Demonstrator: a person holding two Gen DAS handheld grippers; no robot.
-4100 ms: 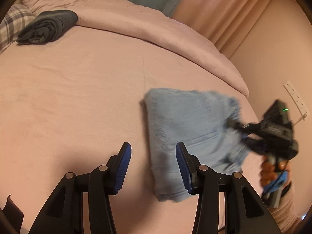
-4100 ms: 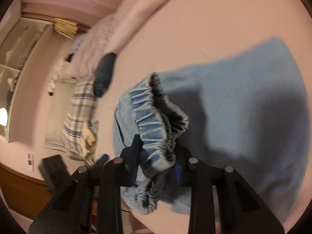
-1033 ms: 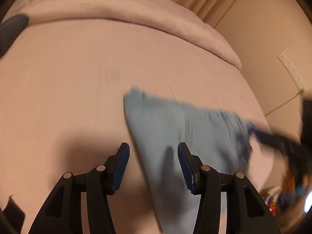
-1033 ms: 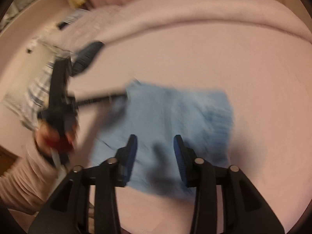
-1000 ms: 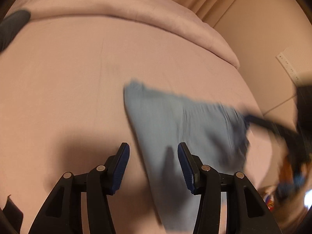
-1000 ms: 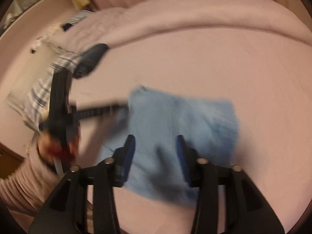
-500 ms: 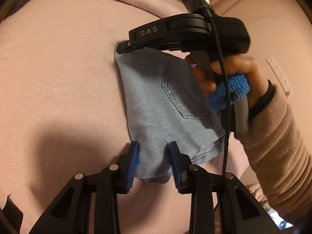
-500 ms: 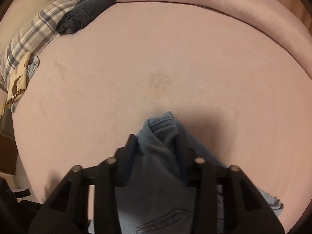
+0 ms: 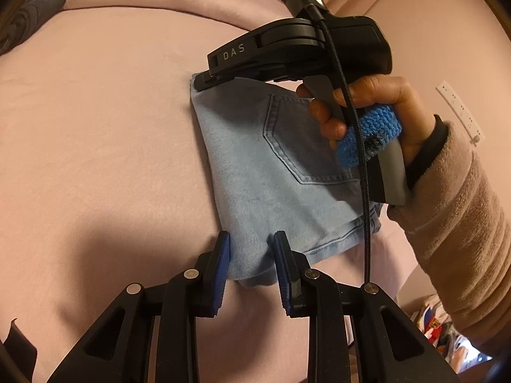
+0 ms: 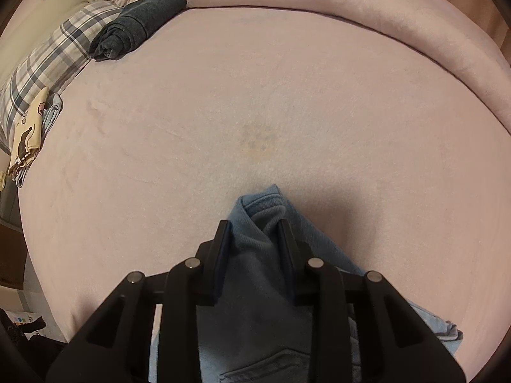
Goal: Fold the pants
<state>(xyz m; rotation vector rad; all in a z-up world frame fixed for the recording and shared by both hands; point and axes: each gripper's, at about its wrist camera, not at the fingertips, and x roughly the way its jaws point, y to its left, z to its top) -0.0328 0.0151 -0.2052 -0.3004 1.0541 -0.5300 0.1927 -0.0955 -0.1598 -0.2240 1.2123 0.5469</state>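
Observation:
Light blue denim pants (image 9: 265,172) lie folded into a small packet on the pink bed (image 9: 95,127), back pocket up. My left gripper (image 9: 250,260) is shut on the near folded corner of the pants. My right gripper (image 10: 254,239) is shut on the far corner, where the elastic waistband (image 10: 265,204) bunches between its pads. In the left wrist view the right gripper's black body (image 9: 297,51) and the hand holding it hang over the pants. The pants also show in the right wrist view (image 10: 255,319).
A rolled dark grey garment (image 10: 137,28) lies at the far left of the bed, next to a plaid pillow (image 10: 48,63). A rolled pink duvet (image 10: 351,9) runs along the far edge. A wall socket strip (image 9: 460,108) is at the right.
Both grippers have closed on opposite corners of the folded pants, after hovering open above them a second ago. The left gripper has drawn slightly nearer over the last half second.

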